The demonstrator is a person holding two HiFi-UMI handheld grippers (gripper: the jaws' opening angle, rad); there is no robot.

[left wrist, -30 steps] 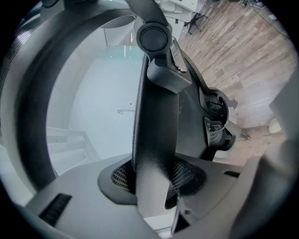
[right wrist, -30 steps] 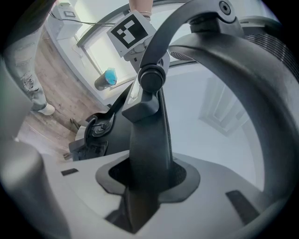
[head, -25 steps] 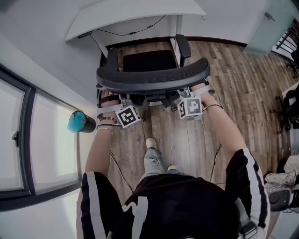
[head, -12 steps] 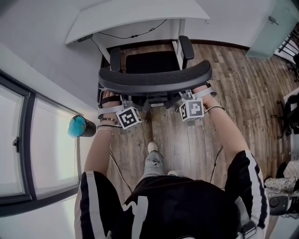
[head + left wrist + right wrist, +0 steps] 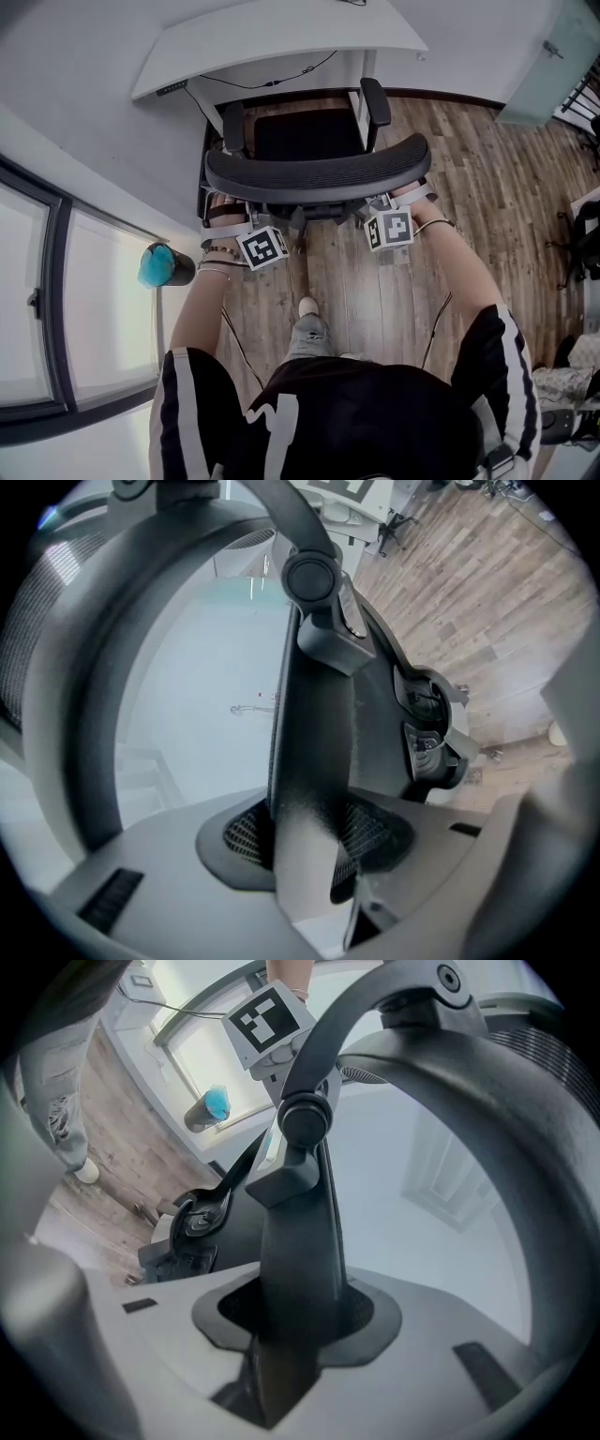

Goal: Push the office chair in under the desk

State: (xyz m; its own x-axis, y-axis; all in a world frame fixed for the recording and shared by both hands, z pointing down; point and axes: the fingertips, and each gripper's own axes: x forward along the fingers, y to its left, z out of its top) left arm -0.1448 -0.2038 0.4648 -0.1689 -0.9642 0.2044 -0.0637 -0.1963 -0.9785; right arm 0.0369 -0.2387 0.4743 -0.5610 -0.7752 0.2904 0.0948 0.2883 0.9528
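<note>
**Both grippers clamped on the chair's back frame, chair at the desk's edge**

Head view: we look down on the office chair point(image 5: 309, 145) facing the white desk point(image 5: 281, 42). The front of its seat point(image 5: 302, 127) is at about the desk's near edge. Its curved backrest point(image 5: 314, 175) stands out over the wooden floor point(image 5: 469, 187). Our left gripper point(image 5: 246, 228) and right gripper point(image 5: 384, 214) reach in beneath the backrest from behind, one toward each side, and the backrest covers their tips. A teal bottle point(image 5: 159, 265) stands on the sill at the left.

Left gripper view: a dark upright bar of the back frame, the left strut point(image 5: 314, 761), stands between the jaws. The textured pads point(image 5: 370, 832) press on it from both sides, so this gripper is clenched on the chair. To the right of the strut we see the dark mechanism point(image 5: 431, 738) under the seat, and the floor past it.

Right gripper view: the right strut point(image 5: 300, 1241) rises between the jaws, which are closed tight on it, so this gripper is grasping the chair as well. Past the strut we see the left gripper's marker cube point(image 5: 272, 1018) and the bottle.
</note>
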